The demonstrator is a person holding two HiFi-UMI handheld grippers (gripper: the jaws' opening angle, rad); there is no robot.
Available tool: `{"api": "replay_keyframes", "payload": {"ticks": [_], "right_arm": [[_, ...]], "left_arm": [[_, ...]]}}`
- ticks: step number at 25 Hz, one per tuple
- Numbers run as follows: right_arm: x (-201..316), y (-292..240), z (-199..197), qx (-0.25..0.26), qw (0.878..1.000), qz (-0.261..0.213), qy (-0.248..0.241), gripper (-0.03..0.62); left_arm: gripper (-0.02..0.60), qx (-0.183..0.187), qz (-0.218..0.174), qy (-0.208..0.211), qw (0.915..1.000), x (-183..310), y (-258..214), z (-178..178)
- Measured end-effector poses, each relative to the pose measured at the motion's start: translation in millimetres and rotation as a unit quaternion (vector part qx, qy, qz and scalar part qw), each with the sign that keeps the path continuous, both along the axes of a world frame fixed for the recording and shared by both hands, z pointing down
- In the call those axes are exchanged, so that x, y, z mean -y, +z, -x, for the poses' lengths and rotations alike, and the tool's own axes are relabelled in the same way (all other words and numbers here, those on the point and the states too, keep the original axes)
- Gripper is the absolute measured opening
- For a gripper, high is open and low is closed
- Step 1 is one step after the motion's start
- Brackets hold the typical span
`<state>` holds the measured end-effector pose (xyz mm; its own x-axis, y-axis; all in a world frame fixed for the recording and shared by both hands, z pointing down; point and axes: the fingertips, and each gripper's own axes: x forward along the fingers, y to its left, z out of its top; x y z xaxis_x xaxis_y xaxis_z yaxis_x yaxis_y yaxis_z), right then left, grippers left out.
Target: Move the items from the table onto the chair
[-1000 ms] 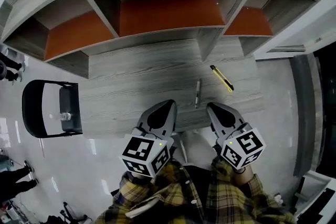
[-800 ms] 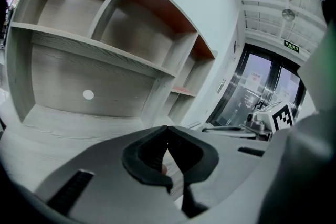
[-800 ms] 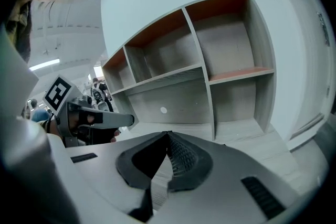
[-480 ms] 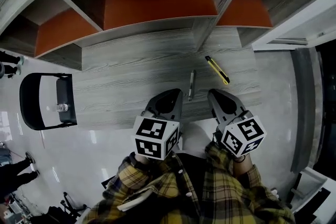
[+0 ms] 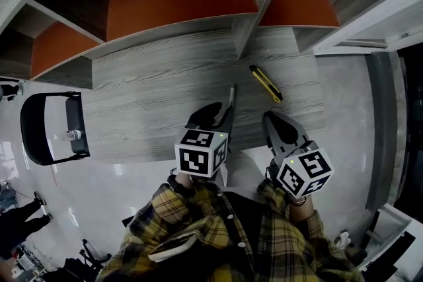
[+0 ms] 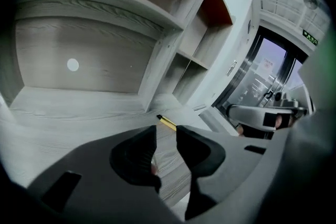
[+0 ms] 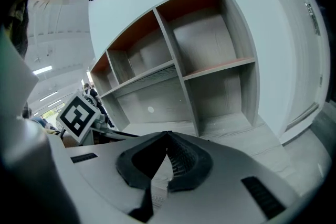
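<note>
Head view: left gripper [image 5: 222,114] is hanging over the bench [image 5: 145,99] just below centre, tips right at the near end of the pen [image 5: 231,99]. Yellow knife [image 5: 266,83] is lying a bit to the pen's upper right. Right gripper [image 5: 272,122] is waiting at the bench's front edge, lower right. Chair [image 5: 32,132] is sitting at far left, well apart from both items, w/ a small bottle [image 5: 69,135] on it.

Left gripper view: jaws are opening, only bench grain showing in the gap, nothing pinched. Knife is lying just beyond the tips. Pen isn't showing clearly here.

Right gripper view: jaws are resting together, empty, pointing toward the shelves [image 7: 210,60].

Step in hand, prob.: picking up the pen. Doing it well means getting the jaws straddling the barrel crosswise, near its middle. They should also be going low enough to meet the bench before closing, so the pen isn't rolling away or pivoting.
</note>
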<state>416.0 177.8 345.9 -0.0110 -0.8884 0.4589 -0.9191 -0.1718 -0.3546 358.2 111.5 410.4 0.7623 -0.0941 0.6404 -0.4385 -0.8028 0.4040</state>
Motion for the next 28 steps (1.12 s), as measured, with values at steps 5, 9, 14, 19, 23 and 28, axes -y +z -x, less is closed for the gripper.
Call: {"api": "replay_keyframes", "payload": {"ticks": [5,9,14,19,23,28], "right_arm": [[-12.0,12.9,-8.9,0.009,1.000,0.015,0.013,0.017],[-22.3,24.2,-14.1,0.014,0.999,0.030,0.017,0.017],[-35.2,37.8,-24.0,0.023,0.998,0.047,0.022,0.017],[-39.4,45.5,-31.9,0.031,0.998,0.052,0.023,0.017],[-39.5,47.1,-33.5,0.035,0.998,0.051,0.018,0.017],[-39.8,49.2,-34.4,0.037,0.998,0.051,0.013,0.017]], "left_arm": [[0.145,0.048,0.018,-0.008,0.9987,-0.5,56.1,-13.3],[0.149,0.087,0.028,-0.014,0.9958,-0.9,98.9,-18.8],[0.149,0.123,0.040,-0.017,0.9914,-5.8,134.2,-22.3],[0.149,0.149,0.054,-0.029,0.9869,-14.3,156.4,-18.7],[0.146,0.169,0.032,-0.036,0.9845,-15.5,162.6,-14.6],[0.058,0.187,0.011,-0.050,0.9811,-12.6,171.9,-7.2]]}}
